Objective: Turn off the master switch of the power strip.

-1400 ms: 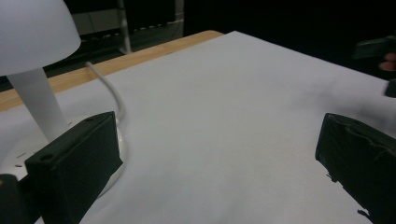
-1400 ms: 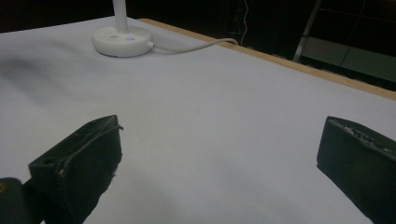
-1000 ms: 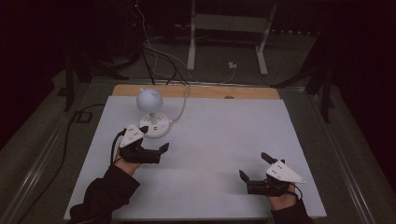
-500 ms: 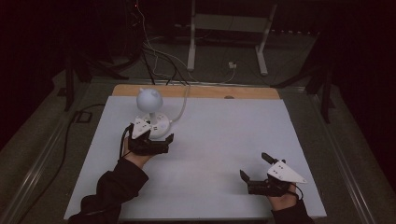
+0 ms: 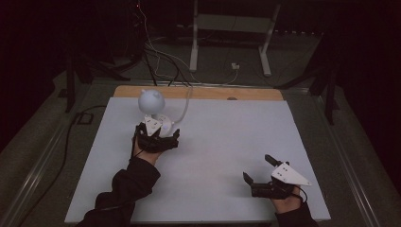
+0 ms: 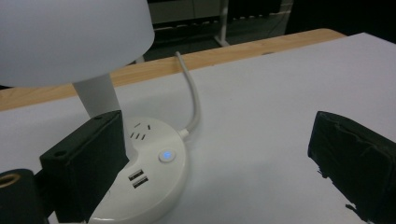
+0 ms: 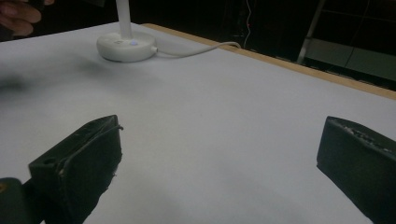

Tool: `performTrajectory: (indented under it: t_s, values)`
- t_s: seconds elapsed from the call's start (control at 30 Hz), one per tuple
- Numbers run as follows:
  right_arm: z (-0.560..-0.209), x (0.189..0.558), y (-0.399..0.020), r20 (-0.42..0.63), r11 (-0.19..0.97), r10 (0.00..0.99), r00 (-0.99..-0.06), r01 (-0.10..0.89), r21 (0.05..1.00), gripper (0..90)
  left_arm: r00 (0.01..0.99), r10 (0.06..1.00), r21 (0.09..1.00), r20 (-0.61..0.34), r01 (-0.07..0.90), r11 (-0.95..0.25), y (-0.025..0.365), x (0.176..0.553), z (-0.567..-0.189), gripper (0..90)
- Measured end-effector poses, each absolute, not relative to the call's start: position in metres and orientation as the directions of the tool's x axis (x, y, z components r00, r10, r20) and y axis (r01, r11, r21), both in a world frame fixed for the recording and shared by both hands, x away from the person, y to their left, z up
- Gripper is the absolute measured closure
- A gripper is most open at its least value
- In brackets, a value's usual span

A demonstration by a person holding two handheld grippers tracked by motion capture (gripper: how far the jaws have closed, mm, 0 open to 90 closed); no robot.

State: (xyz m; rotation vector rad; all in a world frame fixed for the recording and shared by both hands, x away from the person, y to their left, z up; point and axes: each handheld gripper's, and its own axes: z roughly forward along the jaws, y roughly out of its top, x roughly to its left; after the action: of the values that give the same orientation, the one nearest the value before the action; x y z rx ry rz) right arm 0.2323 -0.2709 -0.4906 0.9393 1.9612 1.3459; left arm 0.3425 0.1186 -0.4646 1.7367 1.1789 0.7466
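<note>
Left gripper (image 5: 158, 137) is sitting right at the lamp (image 5: 152, 106), its jaws spread wide and just now closing a little. In the left gripper view the lamp's white base (image 6: 149, 175) is lying partly between the jaws, with the left jaw standing against the stem (image 6: 98, 95); whether it is actually touching is hard to tell, and the right jaw is well apart from the base, so nothing is being gripped. A small blue light (image 6: 166, 155) is glowing on the base, beside two USB ports (image 6: 136, 178). The round white shade (image 6: 70, 37) is hanging over the left jaw. The cord (image 6: 191, 93) is running from the base toward the table's (image 5: 227, 142) far wooden edge. Right gripper (image 5: 260, 172) is resting near the table's near right corner, jaws wide and holding nothing.
</note>
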Motion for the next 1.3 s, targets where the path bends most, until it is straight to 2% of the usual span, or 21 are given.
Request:
performTrajectory:
  t_s: [0.13,0.47,0.5,0.53,0.57,0.63,0.7,0.83,0.93,1.1,1.3]
  values:
    - [-0.491,0.232,-0.270,-0.072,0.248,0.804,-0.590,0.224,0.942,0.0,0.291,0.957,0.901,-0.003,0.416,-0.124,0.115,0.350,-0.469,9.5]
    - [-0.491,0.232,-0.271,-0.068,0.247,0.802,-0.593,0.227,0.942,0.0,0.267,0.963,0.899,0.031,0.414,-0.143,0.108,0.357,-0.476,26.4]
    - [-0.491,0.232,-0.271,-0.069,0.249,0.801,-0.595,0.227,0.942,0.0,0.266,0.964,0.898,0.033,0.415,-0.145,0.107,0.358,-0.478,33.4]
    - [-0.491,0.232,-0.271,-0.069,0.249,0.801,-0.595,0.227,0.942,0.0,0.263,0.964,0.899,0.034,0.414,-0.144,0.106,0.359,-0.478,33.4]
    - [-0.491,0.232,-0.271,-0.067,0.248,0.800,-0.596,0.227,0.942,0.0,0.260,0.964,0.898,0.044,0.412,-0.152,0.105,0.360,-0.480,40.5]
    - [-0.491,0.232,-0.271,-0.062,0.246,0.801,-0.596,0.233,0.941,0.0,0.258,0.965,0.898,0.043,0.413,-0.151,0.105,0.362,-0.481,48.4]
    - [-0.491,0.232,-0.271,-0.062,0.247,0.801,-0.596,0.233,0.941,0.0,0.243,0.969,0.898,0.046,0.415,-0.146,0.106,0.363,-0.482,51.9]
    - [-0.491,0.232,-0.271,-0.063,0.245,0.800,-0.596,0.229,0.942,0.0,0.232,0.971,0.897,0.048,0.418,-0.144,0.106,0.367,-0.483,69.3]
    - [-0.491,0.232,-0.272,-0.062,0.242,0.802,-0.595,0.227,0.943,0.0,0.234,0.971,0.896,0.041,0.422,-0.140,0.107,0.371,-0.486,73.4]
    - [-0.491,0.232,-0.272,-0.060,0.240,0.802,-0.594,0.228,0.944,0.0,0.240,0.970,0.884,0.049,0.442,-0.154,0.109,0.378,-0.492,88.3]
    - [-0.491,0.232,-0.272,-0.062,0.243,0.800,-0.596,0.228,0.943,0.0,0.247,0.966,0.873,0.073,0.453,-0.182,0.111,0.386,-0.499,90.0]
